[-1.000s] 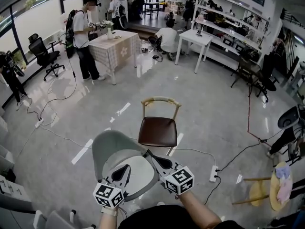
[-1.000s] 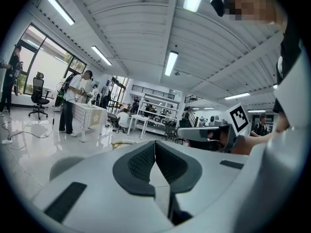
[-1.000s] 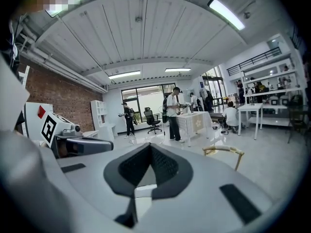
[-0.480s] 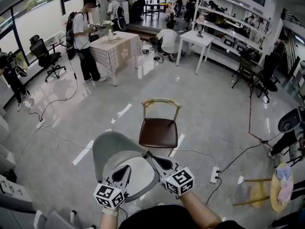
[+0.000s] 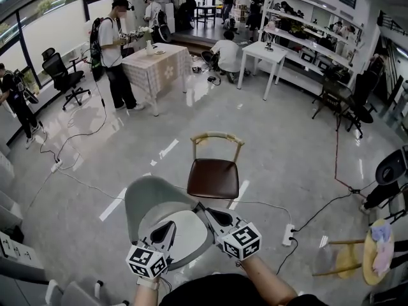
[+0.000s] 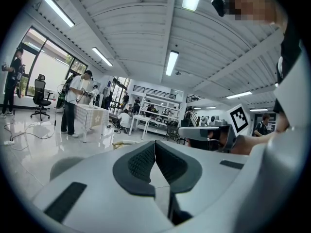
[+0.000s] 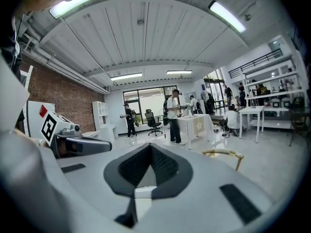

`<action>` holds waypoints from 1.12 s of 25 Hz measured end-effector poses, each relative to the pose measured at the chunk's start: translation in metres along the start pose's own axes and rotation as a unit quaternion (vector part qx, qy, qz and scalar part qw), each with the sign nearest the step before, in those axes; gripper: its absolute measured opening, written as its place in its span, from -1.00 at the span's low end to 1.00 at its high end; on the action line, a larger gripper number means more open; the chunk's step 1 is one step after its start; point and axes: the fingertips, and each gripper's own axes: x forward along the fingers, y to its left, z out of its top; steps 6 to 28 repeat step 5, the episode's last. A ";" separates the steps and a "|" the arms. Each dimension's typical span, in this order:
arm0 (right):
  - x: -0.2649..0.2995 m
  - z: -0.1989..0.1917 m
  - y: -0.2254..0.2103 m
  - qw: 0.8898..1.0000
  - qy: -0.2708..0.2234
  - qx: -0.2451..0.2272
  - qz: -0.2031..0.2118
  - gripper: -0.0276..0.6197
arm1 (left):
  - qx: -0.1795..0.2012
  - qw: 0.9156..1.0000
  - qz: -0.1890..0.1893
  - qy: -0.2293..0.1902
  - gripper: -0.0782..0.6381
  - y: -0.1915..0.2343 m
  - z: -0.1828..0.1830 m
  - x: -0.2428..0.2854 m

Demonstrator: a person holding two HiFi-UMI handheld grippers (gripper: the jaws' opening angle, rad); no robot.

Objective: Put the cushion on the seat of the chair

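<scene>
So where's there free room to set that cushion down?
The chair's brown seat is bare, its backrest bordering the far edge. Open floor surrounds it. It's busier right, by the power strip and yellow stool.

Head view: taken from overhead, faced forward and steeply down, the chair (image 5: 212, 171) seen near mid-frame. Gripper views: taken close behind each pair of jaws, faced about level across the room. Shared by all three: chair back, draped table (image 5: 155, 62).
</scene>
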 end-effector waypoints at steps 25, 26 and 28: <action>-0.004 0.000 -0.005 1.000 0.003 0.002 0.002 -0.89 | 0.001 1.000 0.001 0.003 -0.75 -0.005 0.000 0.002; -0.004 0.000 -0.005 1.000 0.003 0.002 0.002 -0.89 | 0.001 1.000 0.001 0.003 -0.75 -0.005 0.000 0.002; -0.004 0.000 -0.005 1.000 0.003 0.002 0.002 -0.89 | 0.001 1.000 0.001 0.003 -0.75 -0.005 0.000 0.002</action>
